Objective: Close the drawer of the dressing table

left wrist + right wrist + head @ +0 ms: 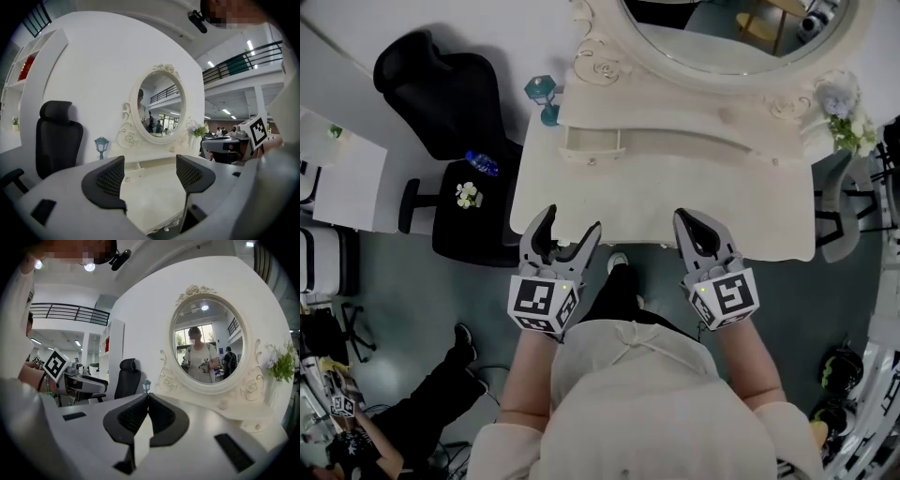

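The white dressing table (666,202) lies in front of me, with an oval mirror (722,37) at its back. Under the mirror shelf, a small left drawer (592,142) sticks out a little over the tabletop; its knob faces me. My left gripper (572,222) hovers open over the table's near left edge, nothing between its fingers. In the left gripper view the drawer (136,165) shows beyond the open left gripper (149,172). The right gripper (684,220) is shut and empty at the near right edge, and the right gripper (146,398) points toward the mirror (208,345).
A teal lantern ornament (546,94) stands at the table's back left corner, white flowers (848,127) at the back right. A black office chair (455,103) with a blue bottle (481,163) on its seat stands left of the table. A person's legs (431,394) are at lower left.
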